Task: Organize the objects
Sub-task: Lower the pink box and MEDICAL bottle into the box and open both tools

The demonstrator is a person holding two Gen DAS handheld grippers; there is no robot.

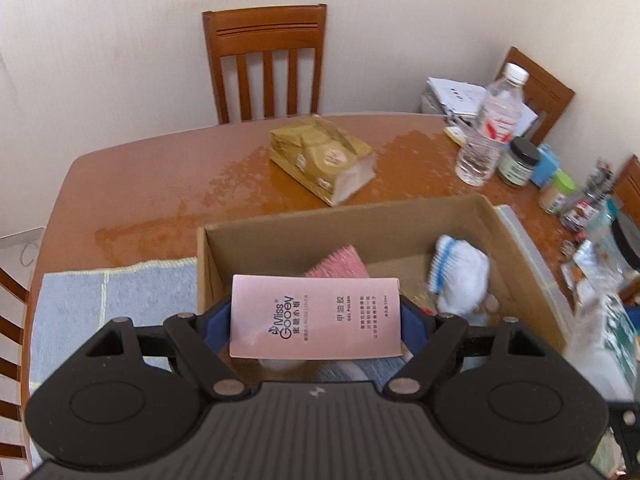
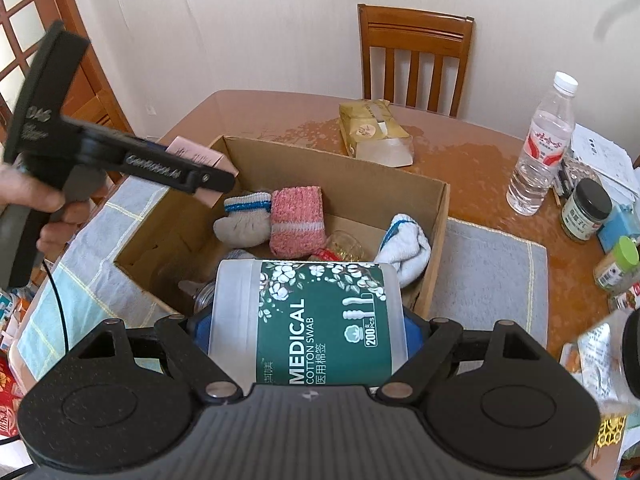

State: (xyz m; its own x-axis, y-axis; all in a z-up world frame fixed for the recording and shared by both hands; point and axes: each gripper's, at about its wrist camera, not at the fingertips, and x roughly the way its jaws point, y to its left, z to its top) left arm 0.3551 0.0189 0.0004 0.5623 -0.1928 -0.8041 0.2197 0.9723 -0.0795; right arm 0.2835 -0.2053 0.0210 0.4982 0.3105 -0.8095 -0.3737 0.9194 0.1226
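Clamping a pink gel polish box [image 1: 316,316] crosswise, the left tongs [image 1: 316,320] are hovering over the cardboard box [image 2: 436,216]; the right tongs [image 2: 308,328] are gripping a cotton swab tub [image 2: 308,316] (socks [image 2: 296,220] are lying inside), probably for dropping in, on the worktop [image 1: 160,168].

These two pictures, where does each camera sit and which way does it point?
Left wrist view: on the left gripper, looking along its fingers over the open cardboard box; shows its clamped pink gel-polish carton.
Right wrist view: on the right gripper, facing the box; shows its clear cotton-swab tub with green label, plus a hand holding the left gripper.
Shared: box, wooden chair, gold tissue pack, clear water bottle.
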